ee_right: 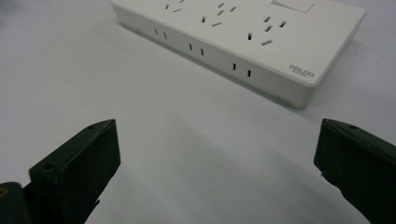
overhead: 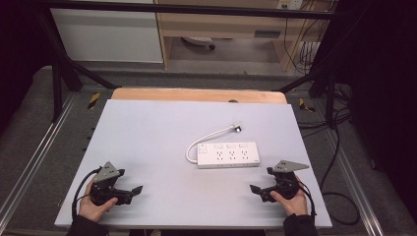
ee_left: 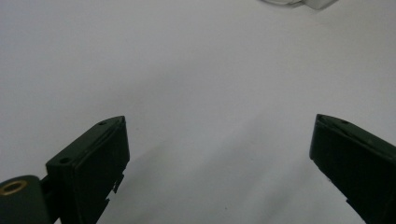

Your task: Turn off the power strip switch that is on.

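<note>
Grey table (overhead: 147,137) bears power strip (overhead: 228,155); left gripper (overhead: 134,192), right gripper (overhead: 256,191) spread wide, empty.

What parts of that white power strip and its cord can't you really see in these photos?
- Power strip: in the right gripper view its far part is cut off by the top edge.
- Brand mark on the strip: too small to read.
- Plug at the end of the cord: too small in the high view to tell its pins.
- White blur in the left gripper view: cut off by the top edge, unidentifiable.
</note>
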A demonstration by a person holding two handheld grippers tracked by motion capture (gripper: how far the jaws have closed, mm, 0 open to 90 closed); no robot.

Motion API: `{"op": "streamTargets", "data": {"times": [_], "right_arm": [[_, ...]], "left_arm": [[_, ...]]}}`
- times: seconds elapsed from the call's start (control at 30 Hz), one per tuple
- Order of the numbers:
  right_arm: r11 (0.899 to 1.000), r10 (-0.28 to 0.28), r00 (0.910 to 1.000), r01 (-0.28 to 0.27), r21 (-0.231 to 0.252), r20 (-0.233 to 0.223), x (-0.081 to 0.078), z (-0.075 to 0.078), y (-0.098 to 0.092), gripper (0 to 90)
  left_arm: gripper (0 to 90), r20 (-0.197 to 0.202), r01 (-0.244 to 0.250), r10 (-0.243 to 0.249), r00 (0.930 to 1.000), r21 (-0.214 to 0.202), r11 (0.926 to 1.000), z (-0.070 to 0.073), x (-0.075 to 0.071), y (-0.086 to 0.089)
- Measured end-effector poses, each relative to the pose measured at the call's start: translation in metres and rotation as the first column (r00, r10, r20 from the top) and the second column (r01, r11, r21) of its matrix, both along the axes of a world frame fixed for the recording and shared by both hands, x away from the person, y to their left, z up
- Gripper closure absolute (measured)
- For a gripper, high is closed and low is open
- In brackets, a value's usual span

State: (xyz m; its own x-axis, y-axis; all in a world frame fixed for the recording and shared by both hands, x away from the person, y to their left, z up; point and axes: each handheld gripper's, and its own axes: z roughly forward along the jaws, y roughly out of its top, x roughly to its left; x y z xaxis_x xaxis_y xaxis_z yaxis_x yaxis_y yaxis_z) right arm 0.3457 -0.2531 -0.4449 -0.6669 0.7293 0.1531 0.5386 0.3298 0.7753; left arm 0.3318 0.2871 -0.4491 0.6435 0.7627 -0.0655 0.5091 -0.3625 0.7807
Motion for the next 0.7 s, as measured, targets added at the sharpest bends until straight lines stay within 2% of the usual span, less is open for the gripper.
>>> {"op": "streamTargets", "data": {"times": [0.7], "right_arm": [[1.0, -0.001, 0.9999, 0.001, 0.0, 0.017, 0.0049, 0.0082, 0.009, 1.3]], "left_arm": [[4.7, 0.002, -0.004, 0.004, 1.0, -0.002, 1.0, 0.0005, -0.0002, -0.0002]]}}
